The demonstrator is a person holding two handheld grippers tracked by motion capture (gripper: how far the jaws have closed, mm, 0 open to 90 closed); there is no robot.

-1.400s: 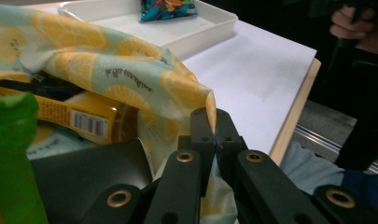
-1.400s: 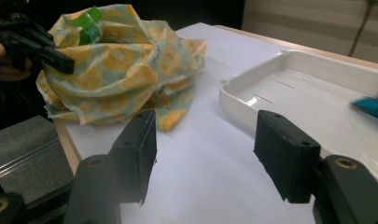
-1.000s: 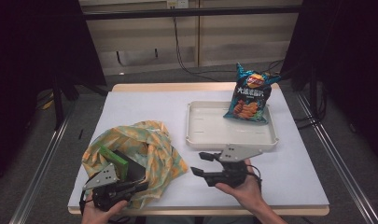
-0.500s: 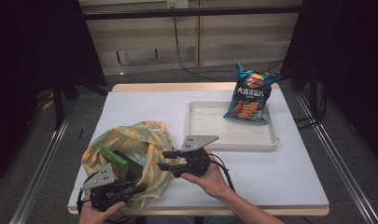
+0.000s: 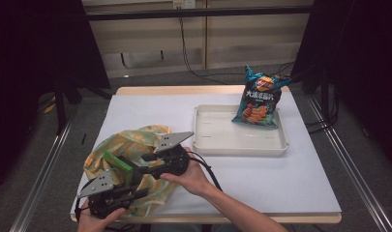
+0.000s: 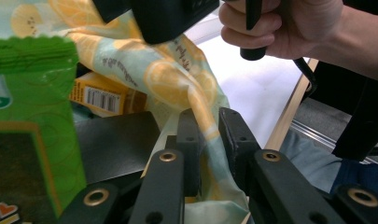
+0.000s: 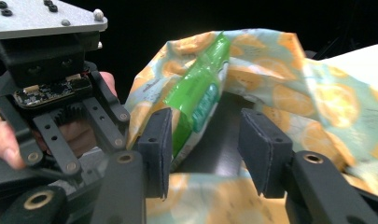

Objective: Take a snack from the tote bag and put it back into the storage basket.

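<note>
Table [image 5: 280, 179], white top, takes up most of the high view. On it, largest first: cloth bag [image 5: 135, 140] with the lemon print at my near left, tray [image 5: 239, 140] right of centre, chip bag [image 5: 259, 96] leaning at the tray's far right corner, well apart from both hands.

Cloth bag is open and bunched. The green pack [image 5: 118, 164] sticks up out of it, and the left gripper view has a yellow box [image 6: 105, 95] with a barcode lying deeper inside, behind the green pack [image 6: 32, 116].

Left gripper [image 5: 130, 193] sits at the near edge of the table, under the bag's near side. Its jaws are pinched on a fold of the bag's rim [image 6: 200, 135], cloth running up between the pads. They have just been opening a little, but the fold is still caught between them.

Right gripper [image 5: 150, 157] is over the bag mouth, pointing left at the green pack [image 7: 196, 107]. Its jaws stand apart, and they have just been opening slightly. The pack's edge is in the gap, close to the left pad; I can't tell whether it touches. The right pad is clear of it, so no grip there.
</note>
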